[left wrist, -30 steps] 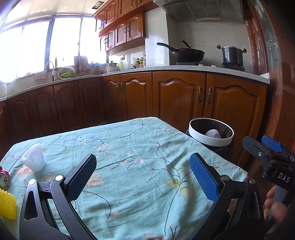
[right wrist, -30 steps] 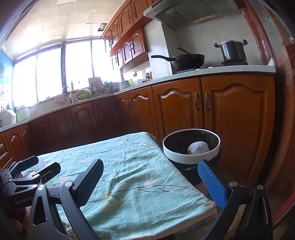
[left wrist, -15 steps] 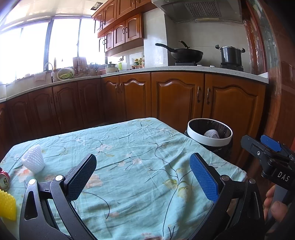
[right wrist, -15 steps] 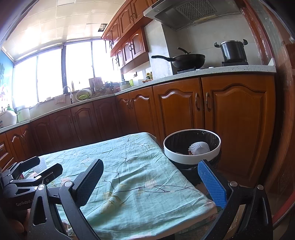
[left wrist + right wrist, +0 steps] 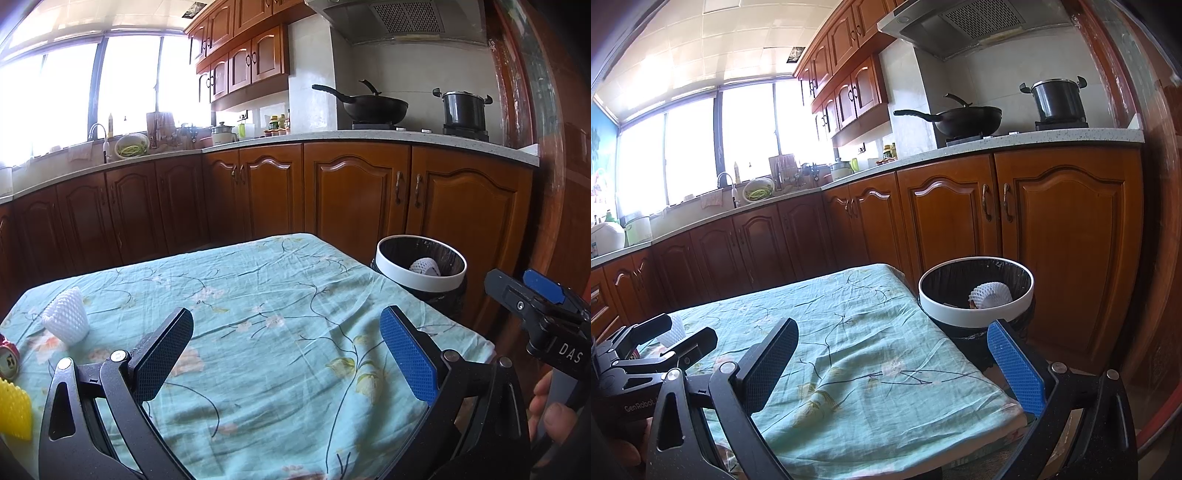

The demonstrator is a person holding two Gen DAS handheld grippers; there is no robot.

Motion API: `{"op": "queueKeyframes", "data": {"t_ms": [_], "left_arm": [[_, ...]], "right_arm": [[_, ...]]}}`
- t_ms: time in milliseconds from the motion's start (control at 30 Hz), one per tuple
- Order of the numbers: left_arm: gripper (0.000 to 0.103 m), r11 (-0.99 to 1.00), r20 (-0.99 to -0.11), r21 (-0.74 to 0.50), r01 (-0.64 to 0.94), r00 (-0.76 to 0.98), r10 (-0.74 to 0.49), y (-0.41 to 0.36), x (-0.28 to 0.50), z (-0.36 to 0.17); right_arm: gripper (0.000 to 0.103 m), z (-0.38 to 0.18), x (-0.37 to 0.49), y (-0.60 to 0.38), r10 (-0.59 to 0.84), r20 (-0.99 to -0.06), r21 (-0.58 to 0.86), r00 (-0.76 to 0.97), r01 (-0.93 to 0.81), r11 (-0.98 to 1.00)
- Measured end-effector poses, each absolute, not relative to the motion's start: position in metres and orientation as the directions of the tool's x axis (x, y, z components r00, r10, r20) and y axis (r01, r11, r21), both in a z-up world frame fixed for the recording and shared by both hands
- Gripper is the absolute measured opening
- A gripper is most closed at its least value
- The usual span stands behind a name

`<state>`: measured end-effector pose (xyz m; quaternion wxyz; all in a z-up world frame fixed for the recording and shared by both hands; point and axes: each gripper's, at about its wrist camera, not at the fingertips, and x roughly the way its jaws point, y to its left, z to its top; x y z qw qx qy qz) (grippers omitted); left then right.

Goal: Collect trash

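Both my left gripper (image 5: 284, 347) and my right gripper (image 5: 890, 362) hang spread apart and empty above the desk (image 5: 258, 280). A white foam net (image 5: 66, 314) stands near the desk's left edge, and another net (image 5: 990, 293) lies inside the bin (image 5: 975, 314) off the right edge.

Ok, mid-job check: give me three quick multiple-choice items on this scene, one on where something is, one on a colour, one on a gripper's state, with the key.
1. Where is the trash bin?
A. On the table
B. On the floor past the table's right edge
C. On the counter

2. What colour is the foam net standing on the tablecloth?
A. White
B. Red
C. Green

3. How is the left gripper?
A. Shut on a can
B. Shut on a foam net
C. Open and empty

Key: 1 B, the bin stands below the cloth's edge, before the cabinets. 2 A, its mesh is white; another white net lies inside the bin. 3 C, its jaws stand wide apart with only cloth between them.
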<state>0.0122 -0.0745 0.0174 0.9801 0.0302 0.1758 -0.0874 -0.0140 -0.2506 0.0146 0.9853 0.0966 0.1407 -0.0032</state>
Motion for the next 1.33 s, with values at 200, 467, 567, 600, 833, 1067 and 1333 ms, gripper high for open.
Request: {"op": "queueKeyframes", "data": {"t_ms": [200, 467, 567, 600, 833, 1067, 1333], "left_arm": [[0.103, 0.983, -0.351, 0.027, 0.182, 0.923, -0.161, -0.0749, 0.0122, 0.0172], [0.103, 0.983, -0.351, 0.029, 0.182, 0.923, -0.161, -0.0761, 0.0123, 0.0161], [0.103, 0.983, -0.352, 0.029, 0.182, 0.922, -0.160, -0.0762, 0.0124, 0.0159], [0.103, 0.983, -0.353, 0.029, 0.182, 0.922, -0.160, -0.0762, 0.0124, 0.0158], [0.103, 0.983, -0.355, 0.030, 0.183, 0.921, -0.161, -0.0769, 0.0136, 0.0135], [0.103, 0.983, -0.362, 0.023, 0.181, 0.918, -0.161, -0.0765, 0.0143, 0.0119], [0.103, 0.984, -0.377, 0.010, 0.178, 0.912, -0.161, -0.0740, 0.0193, 0.0116]], "right_arm": [[0.103, 0.0142, -0.0138, -0.2506, 0.022, -0.278, 0.191, 0.960, 0.033, 0.981], [0.103, 0.0125, -0.0135, -0.2520, 0.023, -0.280, 0.196, 0.960, 0.034, 0.980], [0.103, 0.0121, -0.0131, -0.2522, 0.023, -0.280, 0.196, 0.960, 0.034, 0.980], [0.103, 0.0120, -0.0130, -0.2516, 0.023, -0.280, 0.197, 0.960, 0.034, 0.980], [0.103, 0.0104, -0.0128, -0.2505, 0.025, -0.285, 0.205, 0.958, 0.035, 0.978], [0.103, 0.0085, -0.0098, -0.2525, 0.029, -0.294, 0.214, 0.955, 0.036, 0.976], [0.103, 0.0066, -0.0042, -0.2514, 0.038, -0.310, 0.220, 0.950, 0.033, 0.975]]}}
